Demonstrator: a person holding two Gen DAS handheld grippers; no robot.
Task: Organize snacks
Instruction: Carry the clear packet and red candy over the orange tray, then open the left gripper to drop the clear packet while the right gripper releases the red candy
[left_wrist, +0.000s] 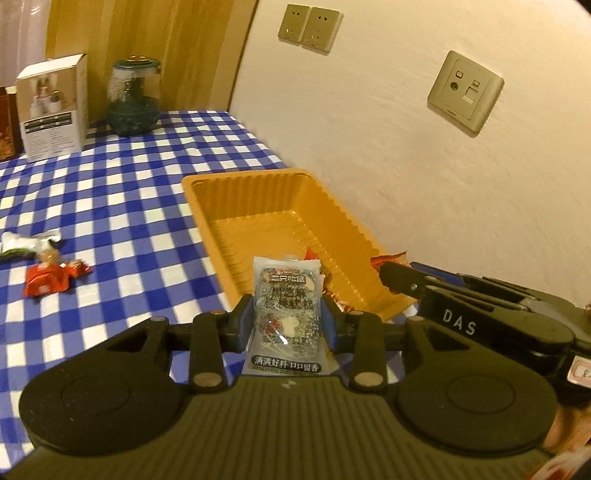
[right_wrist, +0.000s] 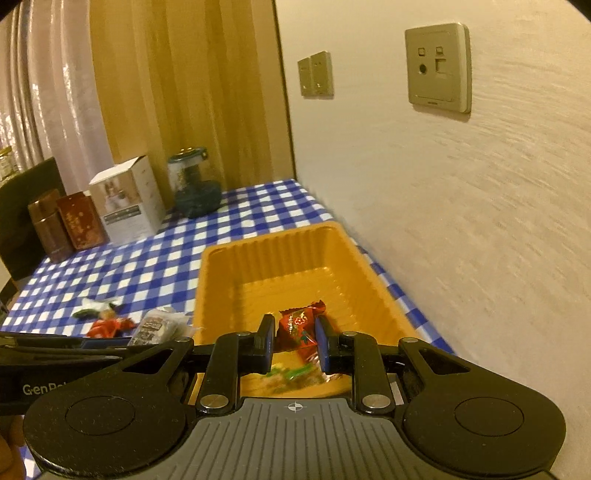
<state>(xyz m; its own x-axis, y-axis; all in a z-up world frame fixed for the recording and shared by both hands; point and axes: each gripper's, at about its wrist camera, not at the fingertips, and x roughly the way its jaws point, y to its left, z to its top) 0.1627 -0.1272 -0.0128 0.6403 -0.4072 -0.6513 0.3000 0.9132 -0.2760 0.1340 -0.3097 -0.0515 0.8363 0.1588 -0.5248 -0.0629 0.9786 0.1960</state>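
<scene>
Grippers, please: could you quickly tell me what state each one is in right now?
Left gripper: closed on a grey printed plastic snack packet.
Right gripper: closed on a red foil-wrapped candy.

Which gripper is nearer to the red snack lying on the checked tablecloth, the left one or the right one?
Left. The left gripper, holding a grey snack packet, is beside the orange tray, on the red snack's side. The right gripper is over the tray, farther away.

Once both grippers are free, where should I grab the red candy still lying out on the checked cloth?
Take the red candy across its plump middle, coming down from above. It lies flat on the checked cloth, its twisted end too thin to hold, and the white-green wrapper crowds its far side.
</scene>
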